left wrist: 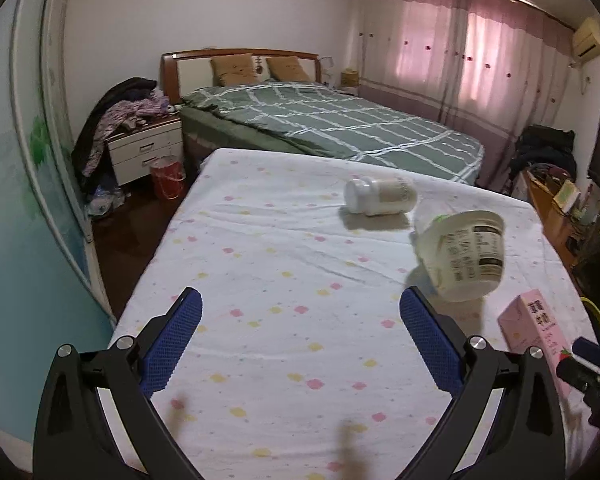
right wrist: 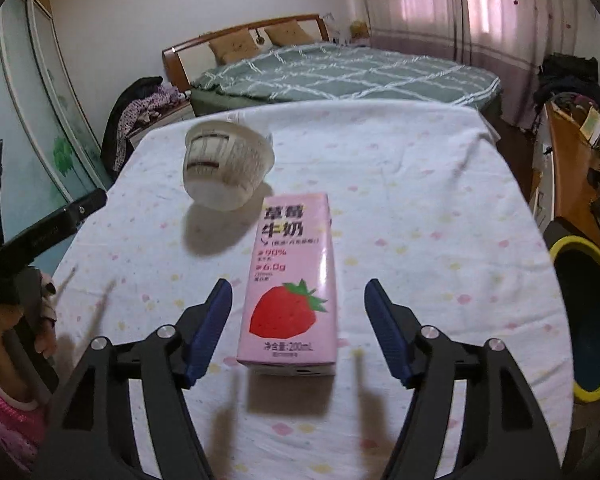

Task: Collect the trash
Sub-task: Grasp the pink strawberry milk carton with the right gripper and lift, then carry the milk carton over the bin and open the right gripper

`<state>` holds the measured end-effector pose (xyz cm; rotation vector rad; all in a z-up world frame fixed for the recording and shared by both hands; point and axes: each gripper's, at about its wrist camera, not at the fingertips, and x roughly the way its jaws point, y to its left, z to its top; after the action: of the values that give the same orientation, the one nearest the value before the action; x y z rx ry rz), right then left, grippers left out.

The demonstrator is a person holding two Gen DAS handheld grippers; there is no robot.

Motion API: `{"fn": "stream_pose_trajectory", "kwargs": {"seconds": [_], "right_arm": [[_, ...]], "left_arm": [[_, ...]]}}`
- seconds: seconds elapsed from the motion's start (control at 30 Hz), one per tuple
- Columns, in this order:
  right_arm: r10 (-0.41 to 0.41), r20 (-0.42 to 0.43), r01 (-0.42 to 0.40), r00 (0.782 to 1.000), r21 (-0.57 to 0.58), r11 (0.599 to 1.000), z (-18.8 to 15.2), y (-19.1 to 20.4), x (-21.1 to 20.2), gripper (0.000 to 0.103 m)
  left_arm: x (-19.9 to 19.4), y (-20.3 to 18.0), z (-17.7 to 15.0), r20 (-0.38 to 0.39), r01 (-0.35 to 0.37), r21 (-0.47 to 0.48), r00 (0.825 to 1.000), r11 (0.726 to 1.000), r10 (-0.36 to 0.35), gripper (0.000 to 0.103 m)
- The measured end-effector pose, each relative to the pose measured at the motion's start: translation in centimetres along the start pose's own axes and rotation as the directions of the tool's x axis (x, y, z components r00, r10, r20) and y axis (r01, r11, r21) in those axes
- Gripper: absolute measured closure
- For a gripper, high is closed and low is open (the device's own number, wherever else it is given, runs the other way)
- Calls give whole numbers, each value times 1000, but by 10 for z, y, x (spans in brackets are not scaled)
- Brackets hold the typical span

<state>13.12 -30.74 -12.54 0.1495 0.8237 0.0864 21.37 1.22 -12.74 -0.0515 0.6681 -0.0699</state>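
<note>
On the counter (right wrist: pixel 400 168), draped in a white cloth with pastel spots, lie three pieces of trash, one of each kind: a pink strawberry milk carton (right wrist: pixel 290 280), a white tub (right wrist: pixel 226 164) and a white lidded jar (left wrist: pixel 380 196). The carton rests flat with its printed face up, directly ahead of the right gripper (right wrist: pixel 298 320), whose blue-padded fingers stand wide apart on either side of its lower end without touching it, an alignment that suggests the carton is the next item to be grasped. The tub lies tipped on its side just beyond the carton; the jar, seen only from the left wrist, lies on its side farther back. The left gripper (left wrist: pixel 300 332) hovers over bare cloth, jaws likewise spread and holding nothing, probably waiting its turn with the tub to its right. A dark bin with a yellow rim (right wrist: pixel 584 316) stands at the counter's right edge, the likely destination. A green-checked bed (left wrist: pixel 332 128) fills the background.
</note>
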Motion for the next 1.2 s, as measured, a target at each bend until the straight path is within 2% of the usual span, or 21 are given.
{"fn": "stream_pose_trajectory", "kwargs": {"seconds": [0.2, 0.3, 0.33, 0.57, 0.77, 0.97, 1.2], "right_arm": [[-23, -62, 24, 998, 16, 1000, -7, 0, 18, 35], [-23, -71, 25, 997, 25, 999, -10, -3, 23, 51], [-20, -72, 22, 997, 27, 999, -11, -4, 24, 52], [-33, -3, 33, 999, 61, 998, -10, -15, 8, 53], [-103, 44, 97, 994, 128, 987, -4, -47, -10, 53], [-240, 71, 217, 968, 245, 945, -2, -105, -28, 53], [-397, 58, 347, 916, 384, 856, -9, -171, -48, 53]], "left_arm": [[2, -1, -2, 4, -21, 2, 1000, 1000, 21, 5], [1, -5, -3, 10, -22, 20, 1000, 1000, 22, 5], [0, -6, -3, 11, -21, 23, 1000, 1000, 21, 5], [-3, -13, -5, 19, -19, 47, 1000, 999, 18, 5], [-4, -16, -6, 16, -13, 55, 1000, 998, 12, 5], [-4, -18, -6, 13, -15, 57, 1000, 998, 14, 5], [-3, -19, -7, 11, -16, 59, 1000, 998, 15, 5]]}}
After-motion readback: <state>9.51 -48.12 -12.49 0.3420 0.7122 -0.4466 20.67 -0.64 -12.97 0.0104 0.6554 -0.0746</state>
